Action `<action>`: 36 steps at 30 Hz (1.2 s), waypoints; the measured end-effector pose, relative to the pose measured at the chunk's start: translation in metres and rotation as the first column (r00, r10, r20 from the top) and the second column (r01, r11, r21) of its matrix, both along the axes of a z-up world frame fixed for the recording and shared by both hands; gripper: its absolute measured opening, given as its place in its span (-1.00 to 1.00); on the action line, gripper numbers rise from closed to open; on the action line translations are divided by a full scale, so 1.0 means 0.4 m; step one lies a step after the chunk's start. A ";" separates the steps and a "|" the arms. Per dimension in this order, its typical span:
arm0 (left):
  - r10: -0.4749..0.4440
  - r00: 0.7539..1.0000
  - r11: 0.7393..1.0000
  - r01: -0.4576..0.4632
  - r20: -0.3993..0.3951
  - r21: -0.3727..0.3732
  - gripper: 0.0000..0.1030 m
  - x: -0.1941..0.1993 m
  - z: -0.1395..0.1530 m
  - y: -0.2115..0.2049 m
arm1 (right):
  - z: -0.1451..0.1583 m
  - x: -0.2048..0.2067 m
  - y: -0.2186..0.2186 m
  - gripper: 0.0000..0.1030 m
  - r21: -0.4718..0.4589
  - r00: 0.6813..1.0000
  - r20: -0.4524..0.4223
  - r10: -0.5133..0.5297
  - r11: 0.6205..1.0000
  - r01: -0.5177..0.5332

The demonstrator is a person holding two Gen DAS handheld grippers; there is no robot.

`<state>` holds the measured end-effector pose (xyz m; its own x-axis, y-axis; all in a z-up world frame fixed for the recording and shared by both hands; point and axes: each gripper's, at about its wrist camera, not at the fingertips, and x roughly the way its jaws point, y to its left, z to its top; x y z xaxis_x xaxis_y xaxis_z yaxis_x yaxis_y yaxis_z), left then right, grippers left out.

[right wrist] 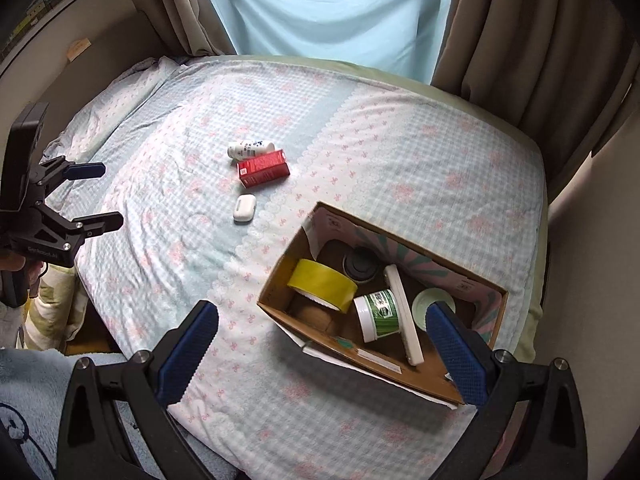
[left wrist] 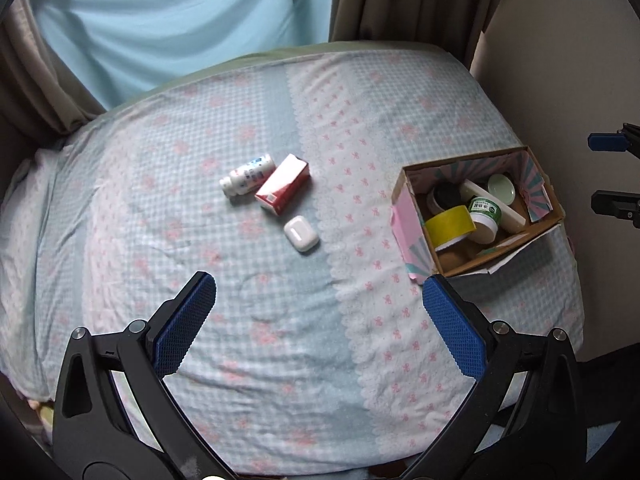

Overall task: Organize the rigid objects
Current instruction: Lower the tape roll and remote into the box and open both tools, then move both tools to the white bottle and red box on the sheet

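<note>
On the bed [left wrist: 160,264], spread with a blue-checked cover with pink bows, three loose things lie near the middle: a white bottle [left wrist: 248,179], a red carton [left wrist: 283,189] and a white earbud case [left wrist: 301,233]. The bottle lies on its side with blue and red print too small to read, its cap toward the left in the left wrist view; it touches the carton, which lies flat beside it with its long axis roughly parallel. White print on the carton's red face cannot be read. The case sits just apart, nearer the grippers.

A cardboard box [right wrist: 280,312], open at the top with pink and teal patterned flaps, stands on the right side of the bed. It holds a yellow tape roll [right wrist: 322,285], a green-labelled white jar [right wrist: 378,314] tipped on its side, a dark round jar [right wrist: 360,266], a white bar [right wrist: 404,312] and a pale green lid [right wrist: 426,304]. The jar's label writing is illegible.

Left gripper [left wrist: 320,300] hovers over the bed, jaws spread wide, holding nothing. Right gripper [right wrist: 322,330] hangs above the box's near edge, jaws likewise wide apart and empty.
</note>
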<state>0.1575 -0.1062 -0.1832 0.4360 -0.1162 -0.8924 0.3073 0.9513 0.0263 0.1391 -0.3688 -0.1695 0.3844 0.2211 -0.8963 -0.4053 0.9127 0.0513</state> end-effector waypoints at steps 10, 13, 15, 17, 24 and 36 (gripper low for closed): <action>-0.122 0.989 0.992 0.118 0.086 0.044 0.99 0.089 0.051 0.281 | 0.033 0.077 0.274 1.00 0.107 0.971 -0.036 -0.237 0.965 0.239; -0.162 0.984 0.987 0.160 0.074 0.029 1.00 0.147 0.044 0.356 | 0.012 0.129 0.343 1.00 0.126 0.944 -0.079 -0.320 0.936 0.328; -0.191 0.980 0.981 0.189 0.057 0.030 0.99 0.199 0.029 0.387 | -0.010 0.163 0.379 1.00 0.148 0.917 -0.112 -0.384 0.906 0.397; -0.219 0.975 0.975 0.218 0.037 0.039 0.99 0.254 0.013 0.401 | -0.029 0.190 0.407 1.00 0.169 0.884 -0.145 -0.444 0.869 0.464; -0.314 0.948 0.947 0.316 -0.042 0.062 0.99 0.438 -0.076 0.365 | -0.112 0.307 0.459 1.00 0.240 0.764 -0.304 -0.570 0.730 0.640; -0.374 0.898 0.915 0.397 -0.234 0.063 0.99 0.676 -0.385 0.231 | -0.437 0.517 0.450 0.96 0.184 0.556 -0.555 -0.619 0.560 0.808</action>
<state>0.4278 -0.0136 -0.3370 0.1753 -0.1362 -0.9750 0.6590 0.7521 0.0134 0.3460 -0.1887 -0.3443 0.2158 0.3793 -0.8998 0.5222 0.7338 0.4345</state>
